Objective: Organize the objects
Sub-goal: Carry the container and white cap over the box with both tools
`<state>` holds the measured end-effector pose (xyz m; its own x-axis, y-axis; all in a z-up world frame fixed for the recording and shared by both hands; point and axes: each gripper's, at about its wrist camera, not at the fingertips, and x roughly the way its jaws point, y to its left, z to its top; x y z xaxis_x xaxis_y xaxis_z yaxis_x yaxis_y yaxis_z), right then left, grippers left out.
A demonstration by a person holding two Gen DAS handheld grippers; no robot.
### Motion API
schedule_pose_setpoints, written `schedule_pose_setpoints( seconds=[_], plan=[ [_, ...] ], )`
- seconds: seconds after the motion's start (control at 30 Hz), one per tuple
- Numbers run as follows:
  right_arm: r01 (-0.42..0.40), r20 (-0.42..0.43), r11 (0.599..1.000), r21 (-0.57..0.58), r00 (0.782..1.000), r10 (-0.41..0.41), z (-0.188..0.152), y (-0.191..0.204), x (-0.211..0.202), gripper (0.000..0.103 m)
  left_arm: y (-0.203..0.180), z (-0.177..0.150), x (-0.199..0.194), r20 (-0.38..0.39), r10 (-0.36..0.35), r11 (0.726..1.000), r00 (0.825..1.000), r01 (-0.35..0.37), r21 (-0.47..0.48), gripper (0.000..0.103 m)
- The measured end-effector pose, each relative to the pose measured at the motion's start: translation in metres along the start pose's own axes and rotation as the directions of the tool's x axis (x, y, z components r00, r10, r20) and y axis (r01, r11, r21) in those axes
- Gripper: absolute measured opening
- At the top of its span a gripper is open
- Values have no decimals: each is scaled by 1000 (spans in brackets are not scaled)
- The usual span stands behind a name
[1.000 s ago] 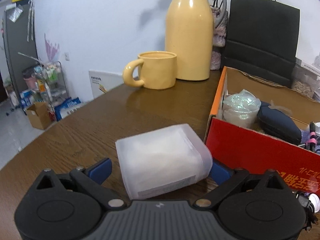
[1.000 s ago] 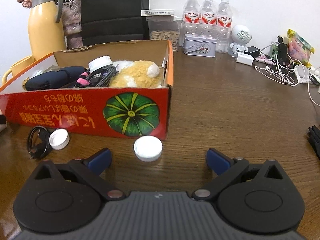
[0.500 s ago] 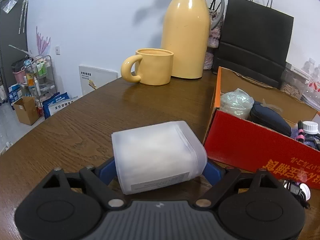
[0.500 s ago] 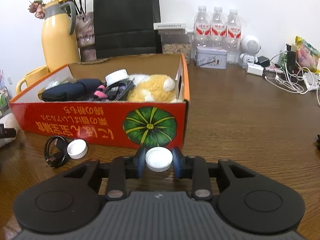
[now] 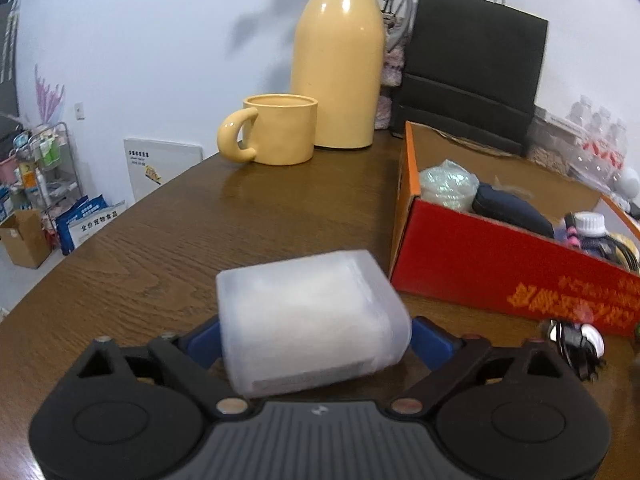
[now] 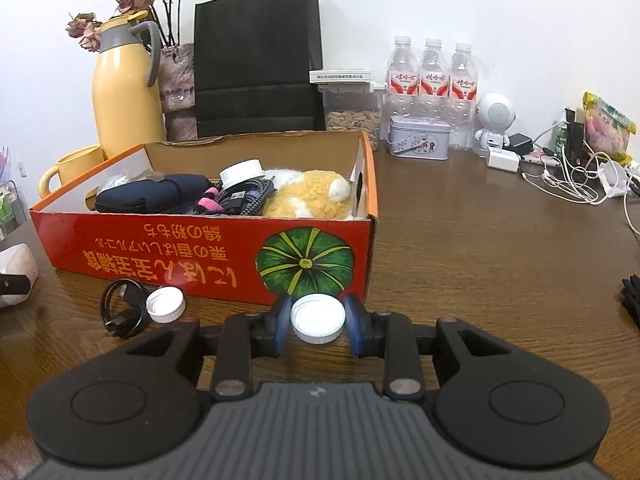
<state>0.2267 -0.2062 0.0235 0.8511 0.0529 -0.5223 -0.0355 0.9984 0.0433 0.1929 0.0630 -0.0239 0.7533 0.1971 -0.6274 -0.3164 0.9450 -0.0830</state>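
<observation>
Left gripper [image 5: 316, 340] around a frosted box [image 5: 310, 320] on the table [image 5: 168, 248], jaws wide and opening; blue pads at the box's two sides, contact not clear. Box lying flat, long axis across the jaws, labelled end face toward the camera, far end toward the mug [image 5: 276, 130] and the jug [image 5: 338, 60]. Just right of it, the red carton [image 5: 500, 268].

Right gripper [image 6: 318, 324] narrow, clamped on a white cap [image 6: 318, 318] right in front of the carton's pumpkin picture [image 6: 306, 260]. Cap round, so no long axis; ribbed rim between the pads, broad round face tipped up toward the camera. Whether resting on the table or lifted off it: cannot tell.

Second cap [image 6: 165, 305] left of it on the table, touching a black cable coil [image 6: 122, 308]. Inside the carton: dark pouch [image 6: 152, 198], white-capped bottle [image 6: 242, 172], braided cables [image 6: 240, 200], plush toy [image 6: 312, 196]. Behind: black bag [image 6: 256, 60], three water bottles [image 6: 432, 76], tin [image 6: 418, 138].
</observation>
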Motion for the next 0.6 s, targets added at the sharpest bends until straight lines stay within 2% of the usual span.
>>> schedule_pose_setpoints(
  seconds=[0.17,0.2,0.23,0.3,0.47,0.6],
  plan=[
    [6,-1,1000,6,1000,-6,0,-1,1,29,-1,0,7,7,103,992,995,-103,-69,100],
    [6,-2,1000,7,1000,-6,0,-1,1,29,1,0,7,11,112,991,994,-111,-77,98],
    [7,-2,1000,8,1000,-7,0,-1,1,29,4,-1,5,22,110,990,994,-108,-91,90],
    [8,-1,1000,9,1000,-8,0,-1,1,29,7,-3,-1,48,93,991,995,-88,-103,83],
    [28,26,999,16,999,-29,-2,-2,-4,29,1,-10,-11,65,29,998,997,-26,-51,82],
    [23,45,1000,12,999,-24,-4,1,-10,29,-1,-13,-22,96,10,999,995,-6,-39,82]
  ],
)
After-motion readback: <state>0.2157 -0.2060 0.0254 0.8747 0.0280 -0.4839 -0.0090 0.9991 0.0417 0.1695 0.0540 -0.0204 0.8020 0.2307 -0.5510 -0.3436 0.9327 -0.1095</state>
